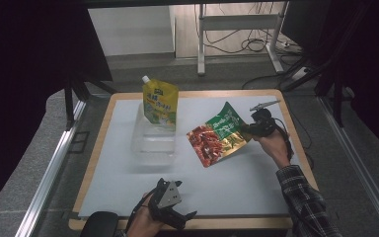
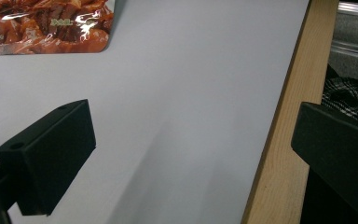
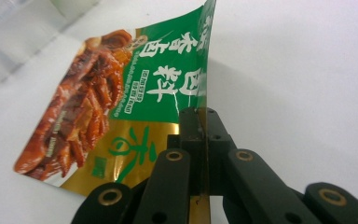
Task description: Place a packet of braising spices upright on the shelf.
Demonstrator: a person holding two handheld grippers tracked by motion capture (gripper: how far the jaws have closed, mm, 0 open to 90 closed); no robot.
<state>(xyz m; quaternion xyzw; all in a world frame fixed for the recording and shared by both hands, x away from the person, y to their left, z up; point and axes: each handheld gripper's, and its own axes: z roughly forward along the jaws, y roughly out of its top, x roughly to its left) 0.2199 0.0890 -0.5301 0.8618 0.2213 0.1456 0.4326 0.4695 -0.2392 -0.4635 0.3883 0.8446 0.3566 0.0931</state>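
A flat green, gold and red snack packet (image 1: 216, 134) hangs tilted just above the white table mat (image 1: 237, 182), right of centre. My right gripper (image 1: 248, 129) is shut on the packet's right edge; the right gripper view has the packet (image 3: 121, 116) pinched edge-on between the two black jaws of that gripper (image 3: 200, 135). My left gripper (image 1: 187, 217) rests at the table's front edge, jaws wide open and empty. In the left gripper view the packet's red corner (image 2: 42, 25) lies far ahead of the gripper (image 2: 191, 158).
A yellow spouted pouch (image 1: 160, 101) stands upright inside a clear plastic bin (image 1: 153, 140) at the mat's back left. The wooden table edge (image 2: 284, 126) runs along the front. Metal rails flank the table on both sides.
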